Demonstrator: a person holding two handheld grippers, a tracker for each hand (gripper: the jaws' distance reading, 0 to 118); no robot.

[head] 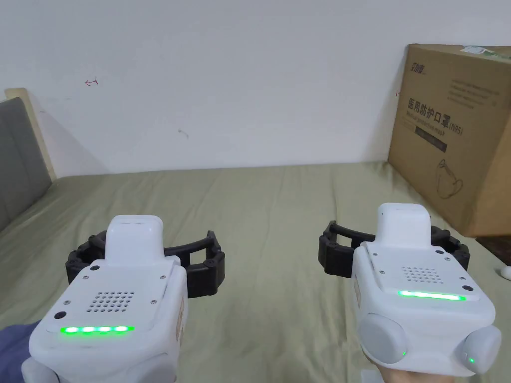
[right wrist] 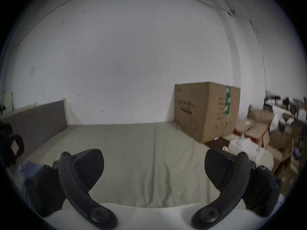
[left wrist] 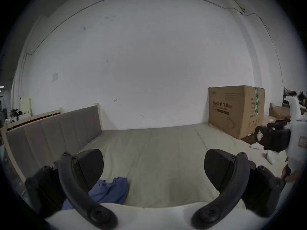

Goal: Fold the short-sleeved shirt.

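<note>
A crumpled blue short-sleeved shirt [left wrist: 109,192] lies on the olive-green bed sheet [head: 279,209], low and left of my left gripper [left wrist: 153,165]. In the head view a corner of the shirt [head: 12,344] shows at the bottom left, beside the left gripper [head: 147,254]. The left gripper's jaws stand wide apart with nothing between them. My right gripper [right wrist: 154,165] is open too, held over bare sheet at the right [head: 394,244]. The right gripper view catches the shirt [right wrist: 31,167] at its far left edge.
A large cardboard box [head: 454,134] stands at the bed's far right corner against the white wall. A grey padded headboard [head: 20,159] runs along the left side. Boxes and bags [right wrist: 265,134] are piled beyond the bed's right edge.
</note>
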